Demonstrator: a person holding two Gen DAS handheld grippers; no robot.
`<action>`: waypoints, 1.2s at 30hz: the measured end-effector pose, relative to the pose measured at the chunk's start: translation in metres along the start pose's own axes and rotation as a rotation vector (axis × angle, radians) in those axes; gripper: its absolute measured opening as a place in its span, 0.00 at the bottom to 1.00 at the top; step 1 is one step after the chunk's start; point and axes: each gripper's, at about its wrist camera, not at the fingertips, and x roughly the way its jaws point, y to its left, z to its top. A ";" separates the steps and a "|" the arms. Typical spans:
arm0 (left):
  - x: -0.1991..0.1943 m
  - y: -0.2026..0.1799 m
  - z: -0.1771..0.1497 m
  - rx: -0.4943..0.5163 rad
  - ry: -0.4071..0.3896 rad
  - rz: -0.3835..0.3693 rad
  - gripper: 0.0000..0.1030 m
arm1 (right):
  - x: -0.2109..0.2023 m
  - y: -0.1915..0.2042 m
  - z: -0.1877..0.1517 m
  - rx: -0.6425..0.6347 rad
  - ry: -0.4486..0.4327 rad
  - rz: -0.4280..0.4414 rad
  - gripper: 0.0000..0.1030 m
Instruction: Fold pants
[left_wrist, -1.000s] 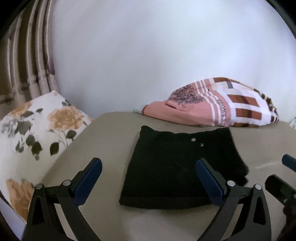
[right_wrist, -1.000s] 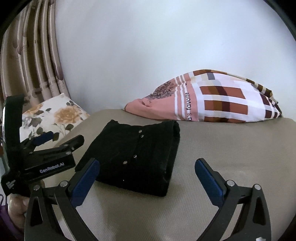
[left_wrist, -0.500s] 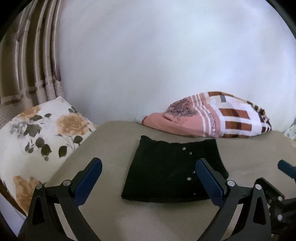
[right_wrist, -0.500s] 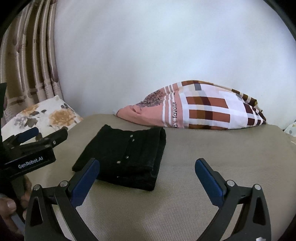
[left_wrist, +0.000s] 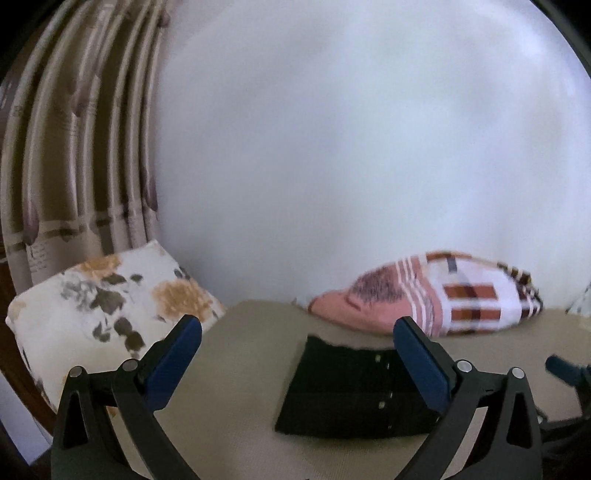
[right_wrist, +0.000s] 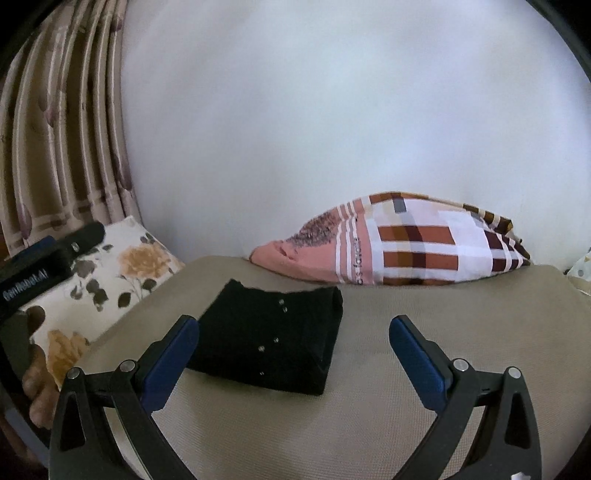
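Note:
The black pants (left_wrist: 347, 391) (right_wrist: 273, 339) lie folded into a compact rectangle on the beige bed, small metal studs showing on top. My left gripper (left_wrist: 295, 354) is open, held back from and above the bed, its right finger overlapping the pants' right edge in the left wrist view. My right gripper (right_wrist: 293, 350) is open too, nothing between its blue pads, and the pants sit ahead and to its left. The left gripper's body (right_wrist: 48, 254) shows at the left edge of the right wrist view, with a hand (right_wrist: 37, 391) below it.
A pink and plaid pillow (right_wrist: 399, 251) (left_wrist: 436, 295) lies at the back against the white wall. A floral pillow (left_wrist: 103, 310) (right_wrist: 103, 284) sits at the left by striped curtains (left_wrist: 74, 147). The beige mattress (right_wrist: 424, 354) stretches bare to the right of the pants.
Both grippers have drawn back and tilted up from the pants, which now look smaller and lower in both views. The pants themselves have not moved.

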 end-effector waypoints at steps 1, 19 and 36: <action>-0.005 0.002 0.005 -0.006 -0.017 -0.002 1.00 | -0.003 0.001 0.002 -0.002 -0.008 0.002 0.99; -0.005 0.003 0.022 -0.055 0.045 -0.016 1.00 | -0.025 0.006 0.014 -0.007 -0.052 0.022 0.99; 0.017 0.000 0.006 -0.048 0.130 -0.044 1.00 | -0.022 0.007 0.006 -0.008 -0.023 0.024 0.99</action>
